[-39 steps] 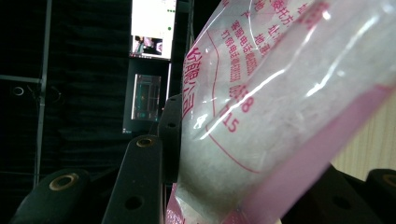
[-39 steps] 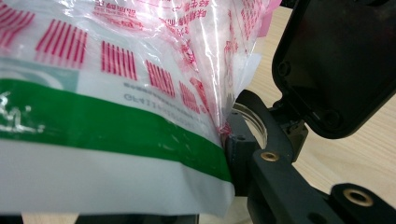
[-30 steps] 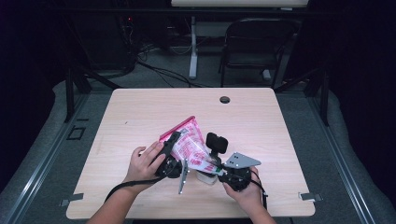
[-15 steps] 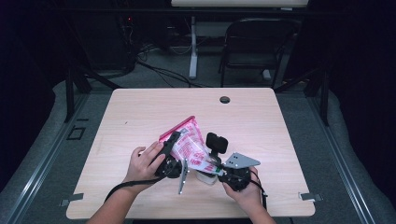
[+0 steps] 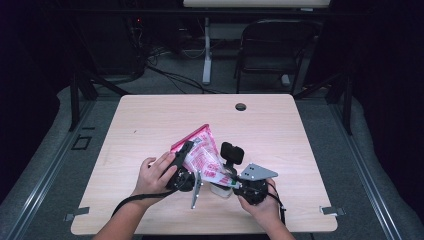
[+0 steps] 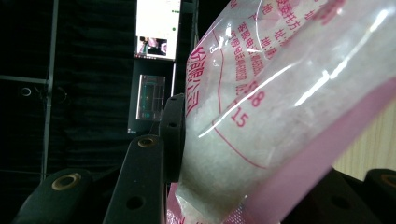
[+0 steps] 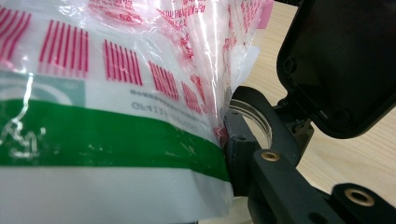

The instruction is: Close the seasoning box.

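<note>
Nothing has moved: left gripper (image 5: pixel 184 159) and right gripper (image 5: pixel 223 180) both clamp the bag (image 5: pixel 202 154) over a jar (image 5: pixel 220 189).

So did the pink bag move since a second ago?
No. The pink bag sits the same way below the round hole in the table, with the left gripper shut on it.

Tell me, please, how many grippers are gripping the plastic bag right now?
2: the left gripper clamps the bag on its pink-edged upper side, and the right gripper clamps its lower end beside the open container.
</note>
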